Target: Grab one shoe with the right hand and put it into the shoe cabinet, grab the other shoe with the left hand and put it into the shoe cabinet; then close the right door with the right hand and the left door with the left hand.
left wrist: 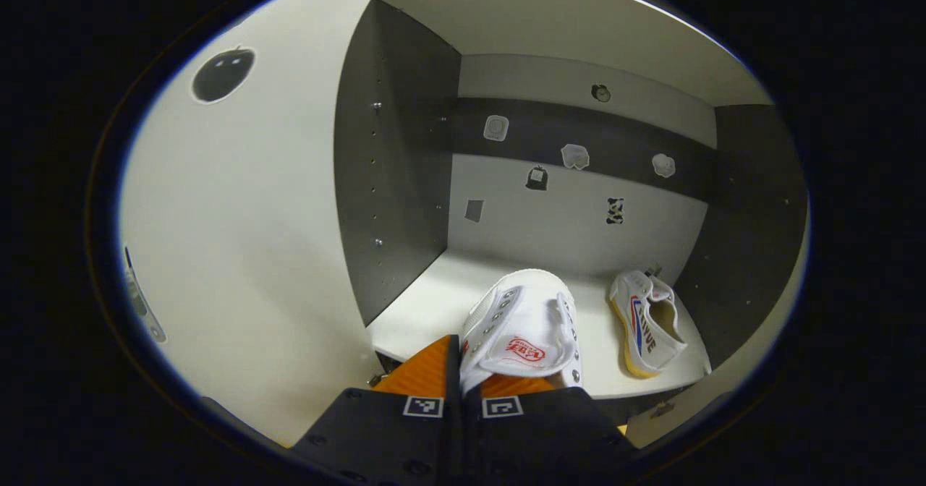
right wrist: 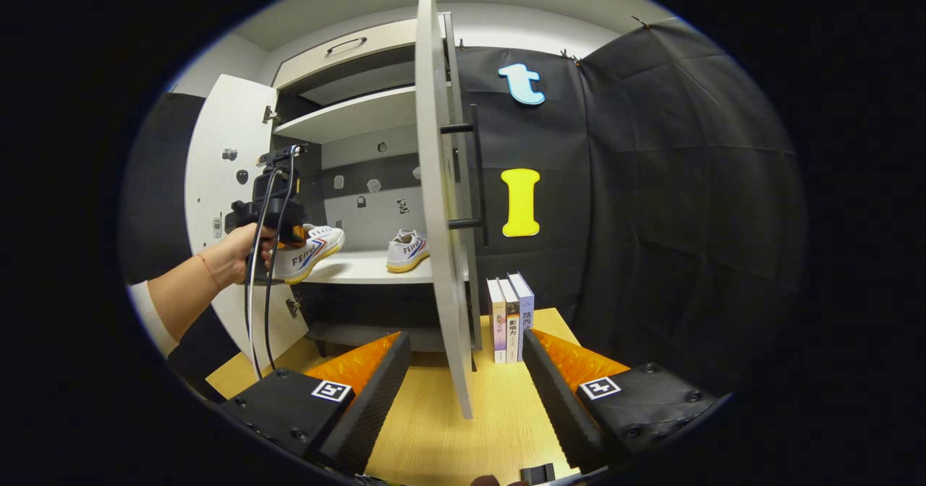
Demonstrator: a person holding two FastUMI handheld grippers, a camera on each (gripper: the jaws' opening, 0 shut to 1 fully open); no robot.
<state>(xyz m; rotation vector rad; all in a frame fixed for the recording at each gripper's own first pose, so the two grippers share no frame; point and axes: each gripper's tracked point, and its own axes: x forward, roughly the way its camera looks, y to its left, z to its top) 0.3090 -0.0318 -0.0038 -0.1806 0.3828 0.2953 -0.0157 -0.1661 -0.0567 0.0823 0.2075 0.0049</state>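
Now the left claw grips a shoe over the shelf's front edge; the right claw gapes empty.

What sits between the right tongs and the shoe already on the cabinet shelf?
In the right gripper view, the open right door stands edge-on between the right tongs and the shelved shoe, with bare tabletop below.

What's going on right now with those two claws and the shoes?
Left gripper shut on second shoe at shelf edge. Right gripper open, empty. First shoe already inside. Right door open, nothing blocking.
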